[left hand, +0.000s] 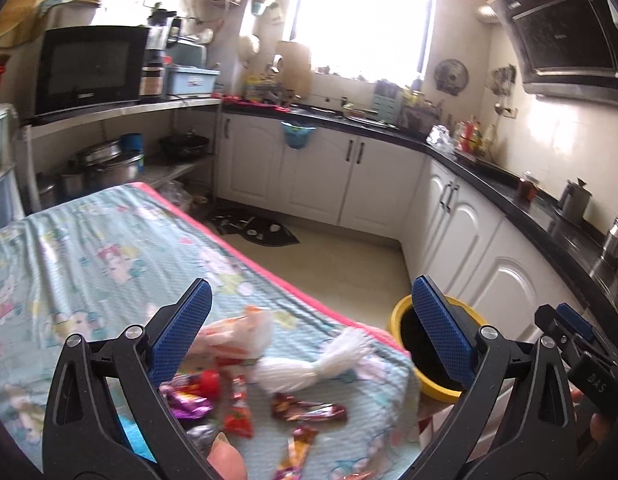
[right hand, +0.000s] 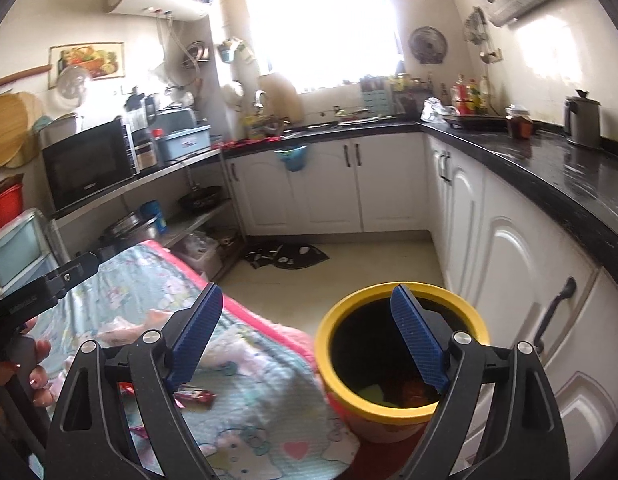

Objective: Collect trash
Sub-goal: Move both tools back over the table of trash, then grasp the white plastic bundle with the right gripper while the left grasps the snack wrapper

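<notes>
Yellow-rimmed bin (right hand: 401, 360) stood at table corner, just beside cloth edge, probably so trash could go straight in. Wrappers (left hand: 309, 410) and white tassel (left hand: 309, 368) lay clustered on patterned cloth (left hand: 89, 248) near that corner. Left gripper (left hand: 309, 332) spread wide, holding nothing, poised over wrappers lying low between its fingers. Right gripper (right hand: 309, 340) likewise wide, unloaded, one finger over bin mouth; some trash visible inside bin.

Microwave (left hand: 89, 68) on shelf, kettle (right hand: 583, 122) on black counter (right hand: 549, 168), floor mat (right hand: 287, 256) nr white cabinets (right hand: 325, 184).
</notes>
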A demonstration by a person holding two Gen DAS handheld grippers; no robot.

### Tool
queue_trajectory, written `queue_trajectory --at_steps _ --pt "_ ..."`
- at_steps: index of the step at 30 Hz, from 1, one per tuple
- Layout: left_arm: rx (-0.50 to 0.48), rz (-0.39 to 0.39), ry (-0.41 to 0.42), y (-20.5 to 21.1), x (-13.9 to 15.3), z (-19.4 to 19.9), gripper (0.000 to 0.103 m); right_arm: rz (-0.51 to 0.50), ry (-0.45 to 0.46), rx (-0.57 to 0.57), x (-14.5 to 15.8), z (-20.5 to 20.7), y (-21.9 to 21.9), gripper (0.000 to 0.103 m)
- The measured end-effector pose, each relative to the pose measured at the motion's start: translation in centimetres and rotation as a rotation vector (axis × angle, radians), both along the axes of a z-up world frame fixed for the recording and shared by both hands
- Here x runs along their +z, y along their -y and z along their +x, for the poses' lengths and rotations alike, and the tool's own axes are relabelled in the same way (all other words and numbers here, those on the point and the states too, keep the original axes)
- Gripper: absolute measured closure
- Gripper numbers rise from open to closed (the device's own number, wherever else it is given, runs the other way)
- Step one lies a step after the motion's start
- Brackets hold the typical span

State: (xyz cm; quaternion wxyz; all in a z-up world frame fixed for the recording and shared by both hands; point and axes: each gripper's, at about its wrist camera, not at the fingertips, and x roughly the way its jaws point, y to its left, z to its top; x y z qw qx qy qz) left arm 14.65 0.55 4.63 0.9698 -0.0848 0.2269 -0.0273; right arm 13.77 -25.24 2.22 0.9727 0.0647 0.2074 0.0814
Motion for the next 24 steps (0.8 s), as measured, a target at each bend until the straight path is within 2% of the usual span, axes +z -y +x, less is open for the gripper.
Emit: queue_trajectory --at_steps 10,24 --pt "0.137 0.000 0.029 -6.1 0.1 -2.9 0.011 -0.033 0.006 0.132 0.1 -0.9 -5.9 0.019" --pt "0.278 0.039 -0.025 -12.5 -2.2 -5.6 0.011 -0.099 -0.005 0.290 -2.0 -1.2 -13.8 0.018"
